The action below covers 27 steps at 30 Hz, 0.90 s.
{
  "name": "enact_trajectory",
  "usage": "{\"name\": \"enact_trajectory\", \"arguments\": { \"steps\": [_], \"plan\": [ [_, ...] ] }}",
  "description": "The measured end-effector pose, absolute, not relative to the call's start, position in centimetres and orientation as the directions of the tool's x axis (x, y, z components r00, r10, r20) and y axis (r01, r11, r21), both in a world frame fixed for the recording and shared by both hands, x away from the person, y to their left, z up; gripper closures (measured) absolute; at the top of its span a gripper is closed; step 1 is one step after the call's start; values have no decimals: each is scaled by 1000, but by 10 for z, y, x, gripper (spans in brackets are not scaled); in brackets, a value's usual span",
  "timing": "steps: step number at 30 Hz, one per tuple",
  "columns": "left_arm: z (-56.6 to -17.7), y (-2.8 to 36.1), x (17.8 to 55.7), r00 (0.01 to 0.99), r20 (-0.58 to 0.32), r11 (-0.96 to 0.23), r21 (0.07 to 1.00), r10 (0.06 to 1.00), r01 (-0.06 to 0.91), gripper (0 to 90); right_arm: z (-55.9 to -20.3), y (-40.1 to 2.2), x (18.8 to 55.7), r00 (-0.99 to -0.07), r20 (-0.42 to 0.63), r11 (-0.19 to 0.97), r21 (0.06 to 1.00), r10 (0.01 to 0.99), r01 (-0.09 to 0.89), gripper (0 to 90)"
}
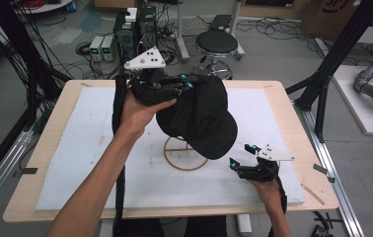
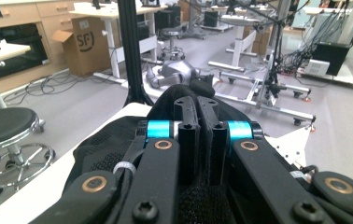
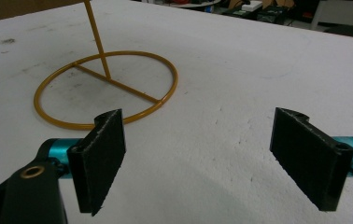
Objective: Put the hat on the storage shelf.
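The left gripper (image 1: 187, 81) has its jaws clamped tight on the fabric of a black cap (image 1: 202, 118), which hangs directly above the gold wire stand (image 1: 184, 155). Pinched at one edge only, the cap may sag or swing and miss the stand's upright rod, or tip the light stand over. The right gripper (image 1: 241, 155), jaws wide and empty, rests just right of the stand, too far to steady it
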<state>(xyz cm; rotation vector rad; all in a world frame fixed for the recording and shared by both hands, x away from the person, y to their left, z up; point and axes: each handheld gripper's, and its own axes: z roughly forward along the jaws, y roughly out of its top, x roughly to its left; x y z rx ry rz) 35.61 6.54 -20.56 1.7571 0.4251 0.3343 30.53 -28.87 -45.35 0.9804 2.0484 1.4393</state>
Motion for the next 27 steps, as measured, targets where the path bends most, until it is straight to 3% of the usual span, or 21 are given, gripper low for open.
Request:
{"name": "enact_trajectory", "arguments": {
  "steps": [19, 27],
  "plan": [
    [-230, 68, 363, 885, 50, -303, 947, 463, 105, 868, -453, -289, 304, -645, 34, 206, 934, 763, 292, 185],
    [-239, 70, 366, 887, 35, -288, 951, 461, 112, 868, -453, -289, 304, -644, 35, 202, 935, 764, 291, 185]
  ]
}}
